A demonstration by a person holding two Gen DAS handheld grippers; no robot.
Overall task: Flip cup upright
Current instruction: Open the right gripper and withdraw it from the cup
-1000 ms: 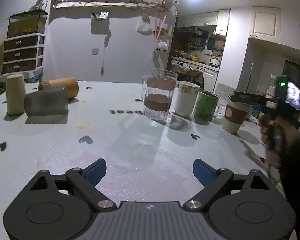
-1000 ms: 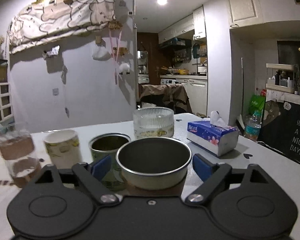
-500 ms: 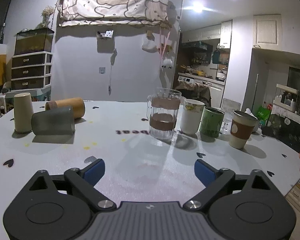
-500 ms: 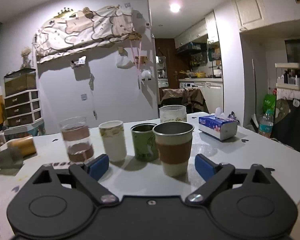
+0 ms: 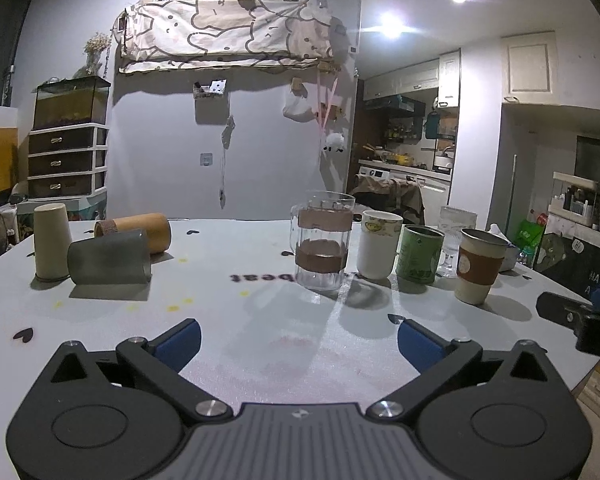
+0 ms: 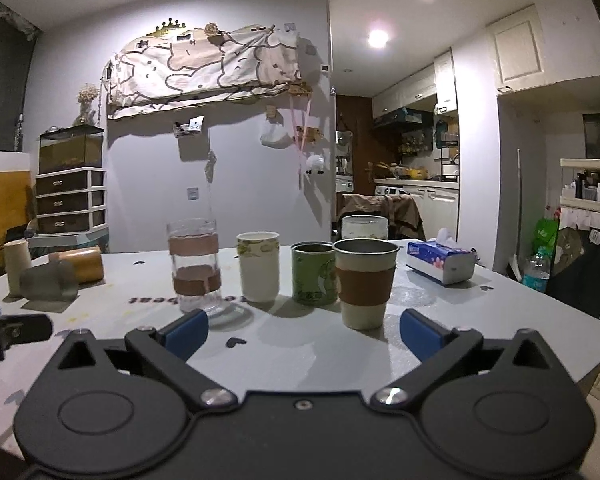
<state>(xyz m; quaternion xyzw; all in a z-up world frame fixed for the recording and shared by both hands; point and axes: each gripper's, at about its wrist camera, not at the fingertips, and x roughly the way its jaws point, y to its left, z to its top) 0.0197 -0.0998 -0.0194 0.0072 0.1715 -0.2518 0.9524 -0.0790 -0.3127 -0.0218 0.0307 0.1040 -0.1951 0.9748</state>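
The grey cup (image 5: 109,257) lies on its side at the far left of your white surface (image 5: 260,320), near the purple wall (image 5: 172,152). Both your left hand-held gripper (image 5: 298,340) and right hand-held gripper (image 6: 304,332) are wide apart, holding nothing.

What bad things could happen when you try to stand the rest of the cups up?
1. The gray cup lies on its side close against the beige cup and the wooden cup, so grabbing it might knock or roll a neighbor.
2. The left claw is open and far from it; reaching across could bump the glass cup.
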